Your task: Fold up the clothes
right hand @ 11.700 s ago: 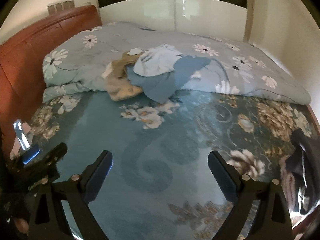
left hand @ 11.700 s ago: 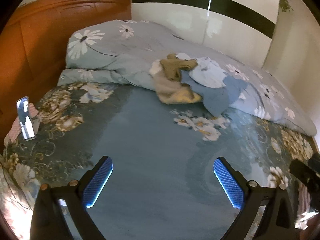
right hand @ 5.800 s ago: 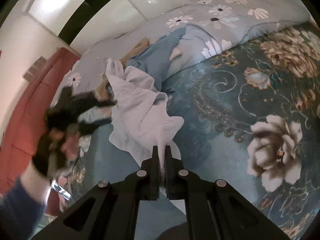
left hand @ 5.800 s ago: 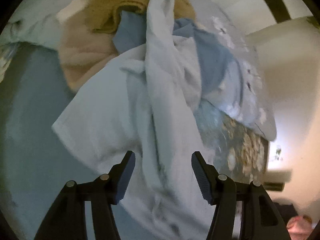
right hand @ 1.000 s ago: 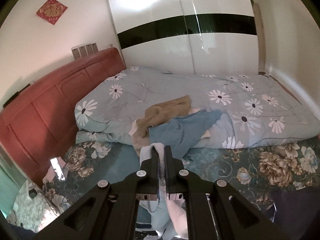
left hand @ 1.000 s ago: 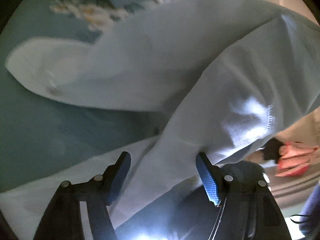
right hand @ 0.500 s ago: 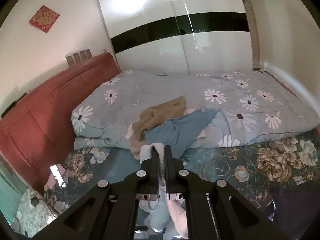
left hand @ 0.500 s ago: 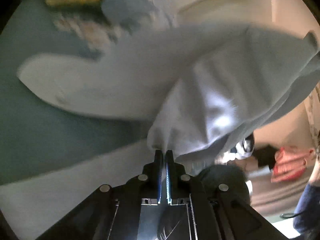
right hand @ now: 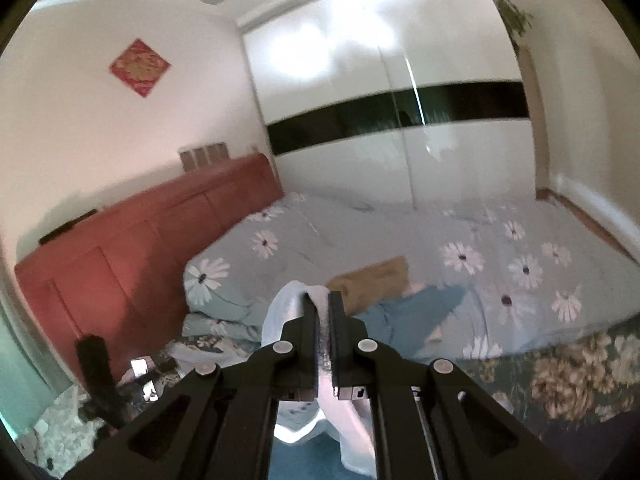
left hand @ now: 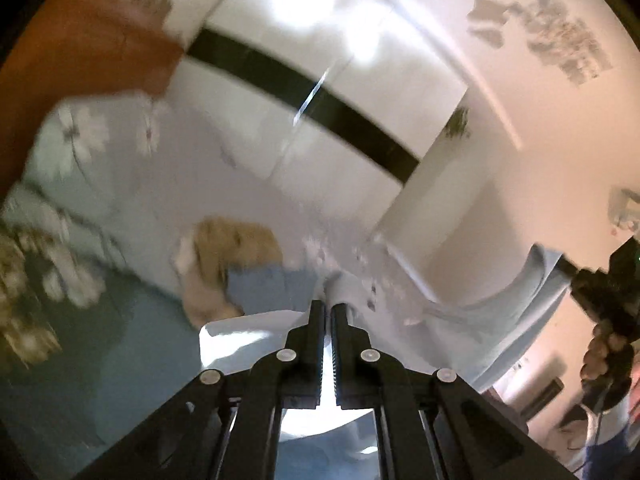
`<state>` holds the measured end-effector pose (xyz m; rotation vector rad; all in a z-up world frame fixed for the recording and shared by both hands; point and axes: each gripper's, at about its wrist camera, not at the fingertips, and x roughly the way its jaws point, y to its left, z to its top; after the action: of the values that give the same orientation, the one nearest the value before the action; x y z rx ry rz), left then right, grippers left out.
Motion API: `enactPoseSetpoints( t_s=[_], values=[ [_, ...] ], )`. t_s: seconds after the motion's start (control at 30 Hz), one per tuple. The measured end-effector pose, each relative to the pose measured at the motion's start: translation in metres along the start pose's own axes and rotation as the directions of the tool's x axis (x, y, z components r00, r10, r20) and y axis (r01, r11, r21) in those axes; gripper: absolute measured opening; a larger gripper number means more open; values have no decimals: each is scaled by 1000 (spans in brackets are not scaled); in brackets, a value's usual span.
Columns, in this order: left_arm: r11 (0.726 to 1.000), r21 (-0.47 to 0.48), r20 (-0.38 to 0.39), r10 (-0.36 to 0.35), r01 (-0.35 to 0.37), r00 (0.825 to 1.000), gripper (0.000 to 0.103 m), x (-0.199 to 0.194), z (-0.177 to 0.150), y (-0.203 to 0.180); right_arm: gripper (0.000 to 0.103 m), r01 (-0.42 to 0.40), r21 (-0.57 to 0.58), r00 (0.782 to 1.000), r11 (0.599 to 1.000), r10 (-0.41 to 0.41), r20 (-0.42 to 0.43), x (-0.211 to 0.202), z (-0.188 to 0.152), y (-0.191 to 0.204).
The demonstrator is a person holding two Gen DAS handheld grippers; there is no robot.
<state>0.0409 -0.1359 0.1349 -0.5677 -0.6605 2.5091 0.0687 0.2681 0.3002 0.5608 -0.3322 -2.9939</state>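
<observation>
A pale blue garment (left hand: 472, 320) hangs in the air, stretched between both grippers above the bed. My left gripper (left hand: 328, 306) is shut on one corner of it, and the cloth runs to the right toward the other gripper (left hand: 600, 284) held in a hand. In the right wrist view my right gripper (right hand: 323, 300) is shut on another corner of the pale blue garment (right hand: 284, 304), which drapes down below the jaws. A pile of other clothes, tan (right hand: 372, 280) and blue (right hand: 404, 312), lies on the quilt behind.
A floral grey quilt (right hand: 520, 256) is bunched across the far side of the bed, with teal floral sheet (right hand: 568, 364) in front. A red-brown headboard (right hand: 132, 248) stands on the left, a white wardrobe (right hand: 400, 152) at the back. A phone (right hand: 140, 366) lies near the headboard.
My left gripper closed on the pale blue garment and swung up from looking down at the bed to a level view. The right gripper rose a little, still holding its corner.
</observation>
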Motion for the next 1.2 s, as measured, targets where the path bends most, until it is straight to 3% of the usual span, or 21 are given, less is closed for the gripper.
enactPoseSetpoints(
  t_s=[0.27,0.43,0.53,0.6,0.67,0.77,0.93,1.03,1.1,1.2],
  values=[
    [996,60,136,50,-59,989,3,-100,26,-3,4,-56,-43,997,998,58,51,-41,8,19],
    [988,85,177,108,-125,978,4,-119,44,8,4,-44,-68,998,997,46,30,-24,13,17],
    [986,44,111,157,-163,981,4,-99,41,32,4,-18,-37,997,999,15,-81,27,3,-2],
    [980,19,55,196,-197,979,3,-77,34,48,4,41,-49,983,998,-49,-179,73,-15,-18],
    [968,11,-6,252,-252,968,3,-48,23,67,4,94,-50,954,994,-105,-282,121,-37,-39],
    [951,-54,-127,297,-306,946,3,0,3,106,4,133,1,904,991,-121,-409,185,-74,-74],
    [911,-212,-330,273,-353,904,3,67,-43,166,4,194,62,813,979,-125,-569,256,-131,-115],
    [906,-194,-447,260,-376,856,3,102,-73,175,4,228,85,778,970,-128,-616,267,-156,-136],
    [910,-156,-524,253,-383,813,4,127,-95,178,4,249,112,762,962,-123,-635,270,-169,-153],
    [912,-74,-632,271,-404,726,5,165,-128,177,4,273,142,748,951,-118,-653,263,-180,-176]
  ],
)
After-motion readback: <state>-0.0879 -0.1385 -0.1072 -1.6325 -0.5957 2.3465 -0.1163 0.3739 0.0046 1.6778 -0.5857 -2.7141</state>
